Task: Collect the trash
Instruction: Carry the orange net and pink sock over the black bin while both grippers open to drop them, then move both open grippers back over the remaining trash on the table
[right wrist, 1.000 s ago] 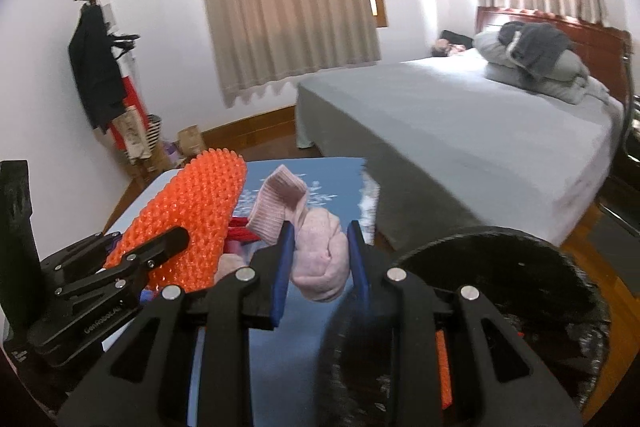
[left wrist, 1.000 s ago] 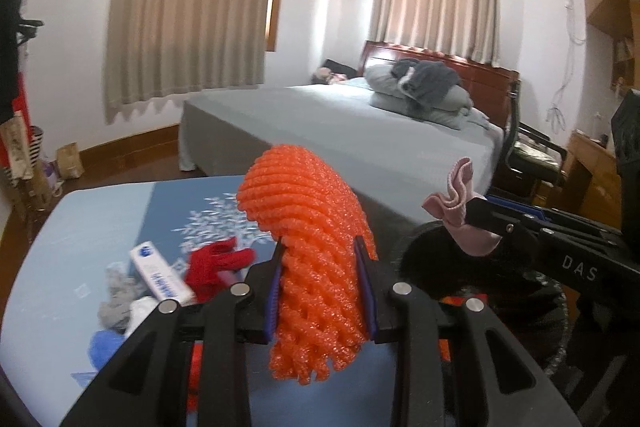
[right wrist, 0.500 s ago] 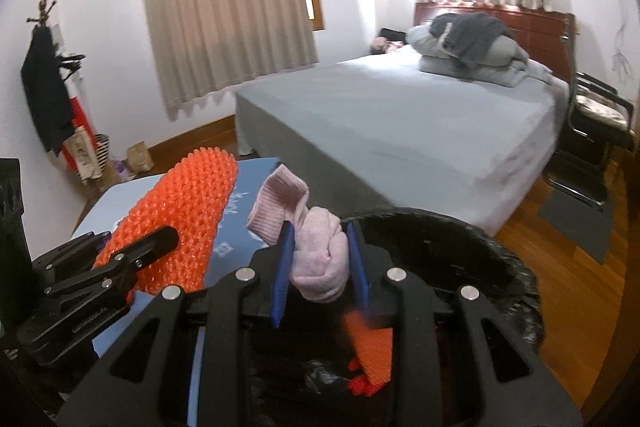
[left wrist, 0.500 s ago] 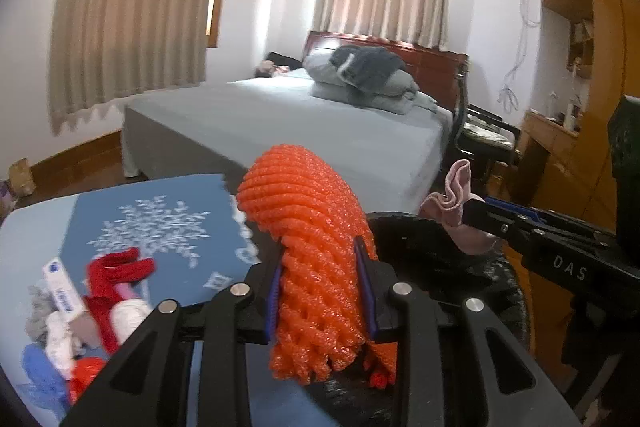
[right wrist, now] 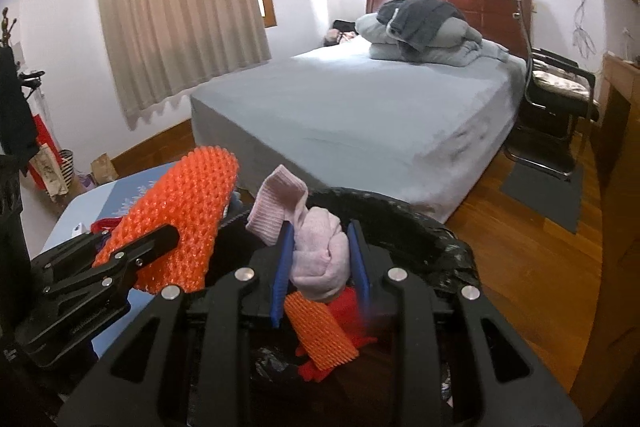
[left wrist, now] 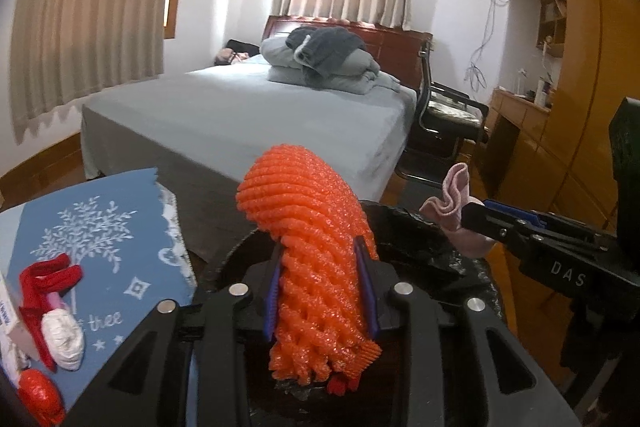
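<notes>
An orange foam net stands between the blue pads of my left gripper, right above the black-lined trash bin. The left jaws are opening, and the pads touch the net. My right gripper holds a pink rolled cloth over the same bin. Its jaws are opening too, with the cloth between the pads. Inside the bin lie an orange net piece and red scraps. In the right wrist view the orange foam net shows at the left.
A blue cloth-covered table on the left carries a red scrap, a white wad and a red ball. Behind the bin stands a grey bed. A black chair and wooden floor are on the right.
Both grippers have swung from over the table to above the bin, each with its item. The bin's inside with orange and red trash has come into view.
</notes>
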### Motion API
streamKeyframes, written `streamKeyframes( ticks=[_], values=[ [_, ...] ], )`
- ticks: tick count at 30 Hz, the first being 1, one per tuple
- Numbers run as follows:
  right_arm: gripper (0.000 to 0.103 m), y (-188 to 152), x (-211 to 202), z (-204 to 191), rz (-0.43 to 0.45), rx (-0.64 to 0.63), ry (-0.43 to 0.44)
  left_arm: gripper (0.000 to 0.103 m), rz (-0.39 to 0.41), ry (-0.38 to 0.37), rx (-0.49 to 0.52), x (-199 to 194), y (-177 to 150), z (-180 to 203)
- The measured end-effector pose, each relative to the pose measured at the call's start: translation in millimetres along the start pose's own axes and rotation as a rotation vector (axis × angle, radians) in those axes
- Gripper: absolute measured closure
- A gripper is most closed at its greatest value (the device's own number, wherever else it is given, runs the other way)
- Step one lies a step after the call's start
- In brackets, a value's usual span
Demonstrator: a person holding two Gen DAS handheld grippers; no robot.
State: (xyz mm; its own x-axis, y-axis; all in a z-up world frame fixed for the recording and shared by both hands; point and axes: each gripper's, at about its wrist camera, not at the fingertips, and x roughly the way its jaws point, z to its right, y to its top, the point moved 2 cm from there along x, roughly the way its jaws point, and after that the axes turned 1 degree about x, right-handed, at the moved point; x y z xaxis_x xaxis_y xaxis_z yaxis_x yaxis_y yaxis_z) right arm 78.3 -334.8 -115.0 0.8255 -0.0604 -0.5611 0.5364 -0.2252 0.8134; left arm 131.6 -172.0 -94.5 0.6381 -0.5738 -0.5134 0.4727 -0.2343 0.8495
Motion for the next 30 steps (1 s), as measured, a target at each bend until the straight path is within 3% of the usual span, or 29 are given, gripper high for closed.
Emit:
streamKeyframes(
  ticks=[2,4,7,8,10,12,17,30],
  values=[
    [0.072,-1,1,7,0.0,0.01,-0.017,0.059,-0.01,-0.019,0.005,4,0,3],
    [0.055,-3,-1,10,0.004,0.019,-0.037,0.053,-0.015,-0.027,0.005,5,0,5],
    [0.044,-4,-3,14,0.016,0.025,-0.049,0.045,-0.019,-0.016,-0.004,5,-1,2],
    [0.04,-4,-3,14,0.02,0.025,-0.054,0.04,-0.018,-0.005,-0.008,4,-1,-1],
    [0.022,-3,-6,14,0.038,0.026,-0.067,0.033,-0.006,0.02,-0.011,-3,-2,-7],
    [0.012,-1,-10,12,0.062,0.025,-0.07,0.026,0.006,0.056,-0.014,-11,-4,-16],
    [0.007,5,-11,-1,0.071,0.013,-0.043,0.017,0.023,0.137,-0.047,-31,-7,-43],
    [0.006,4,14,-89,0.025,-0.066,0.108,0.015,0.045,0.373,-0.115,-94,-31,-121]
  ],
)
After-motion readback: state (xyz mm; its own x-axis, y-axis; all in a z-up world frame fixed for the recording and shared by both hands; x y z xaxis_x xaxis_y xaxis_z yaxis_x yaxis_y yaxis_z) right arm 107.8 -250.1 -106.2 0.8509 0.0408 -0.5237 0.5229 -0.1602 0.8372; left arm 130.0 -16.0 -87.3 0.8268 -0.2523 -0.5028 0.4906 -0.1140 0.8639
